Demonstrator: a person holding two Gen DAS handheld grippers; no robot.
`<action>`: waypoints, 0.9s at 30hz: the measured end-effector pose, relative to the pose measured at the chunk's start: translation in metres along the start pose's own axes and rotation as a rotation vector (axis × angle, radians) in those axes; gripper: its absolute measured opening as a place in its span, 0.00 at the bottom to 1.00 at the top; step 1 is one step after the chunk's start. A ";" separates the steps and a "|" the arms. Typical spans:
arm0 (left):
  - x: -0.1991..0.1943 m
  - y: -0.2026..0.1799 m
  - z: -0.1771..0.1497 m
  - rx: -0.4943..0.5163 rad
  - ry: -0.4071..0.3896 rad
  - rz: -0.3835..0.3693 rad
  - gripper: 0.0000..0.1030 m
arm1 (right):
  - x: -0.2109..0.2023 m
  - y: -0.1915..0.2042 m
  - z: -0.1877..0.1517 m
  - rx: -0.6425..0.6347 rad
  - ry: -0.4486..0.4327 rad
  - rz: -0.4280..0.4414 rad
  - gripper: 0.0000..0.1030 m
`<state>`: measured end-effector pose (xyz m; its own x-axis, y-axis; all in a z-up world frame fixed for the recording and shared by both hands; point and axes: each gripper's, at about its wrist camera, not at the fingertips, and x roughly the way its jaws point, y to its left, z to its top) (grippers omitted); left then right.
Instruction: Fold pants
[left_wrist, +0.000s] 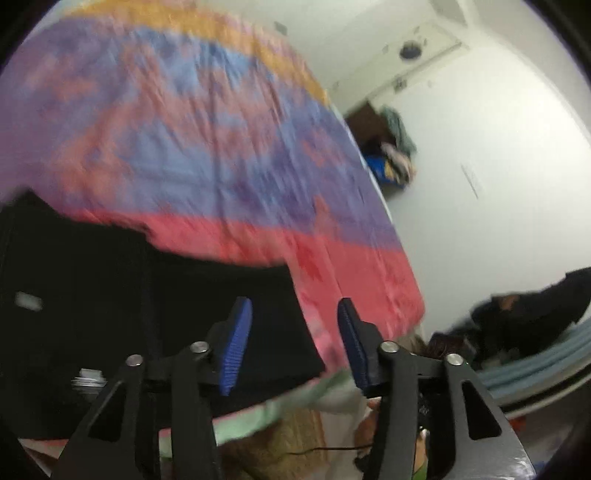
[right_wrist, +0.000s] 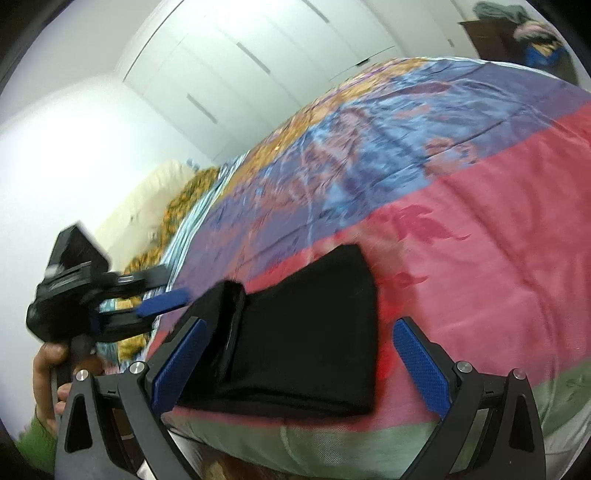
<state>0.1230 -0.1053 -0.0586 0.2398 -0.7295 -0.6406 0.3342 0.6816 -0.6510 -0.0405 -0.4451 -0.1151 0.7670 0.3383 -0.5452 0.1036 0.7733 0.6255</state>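
The black pants (right_wrist: 295, 332) lie folded into a thick bundle on the pink band of the colourful bed cover (right_wrist: 480, 240), close to the bed's front edge. My right gripper (right_wrist: 301, 365) hovers over them, open wide, its blue pads (right_wrist: 421, 365) on either side of the bundle and not pressing it. In the left wrist view the pants (left_wrist: 110, 295) fill the lower left as a dark, blurred mass. My left gripper (left_wrist: 293, 343) is open above their right edge with nothing between its pads. In the right wrist view the left gripper (right_wrist: 162, 302) is off the bundle's left end, held by a hand (right_wrist: 48, 369).
White wardrobe doors (right_wrist: 221, 74) stand behind the bed, and a cream pillow (right_wrist: 147, 199) lies at its far end. A brown shelf with piled clothes (left_wrist: 395, 155) sits by the wall. Dark clothing (left_wrist: 535, 314) lies on a blue mattress at the right.
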 end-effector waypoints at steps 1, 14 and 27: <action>-0.024 0.009 0.002 0.002 -0.062 0.032 0.54 | 0.000 0.000 0.001 0.001 -0.001 0.003 0.97; -0.022 0.118 -0.084 0.059 -0.058 0.427 0.26 | 0.134 0.084 0.008 0.114 0.512 0.386 0.95; -0.021 0.122 -0.099 0.104 -0.142 0.420 0.29 | 0.227 0.104 -0.021 0.022 0.811 0.281 0.70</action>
<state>0.0684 -0.0010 -0.1654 0.4944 -0.3966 -0.7735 0.2689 0.9160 -0.2978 0.1307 -0.2769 -0.1858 0.0775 0.8011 -0.5934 -0.0037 0.5954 0.8034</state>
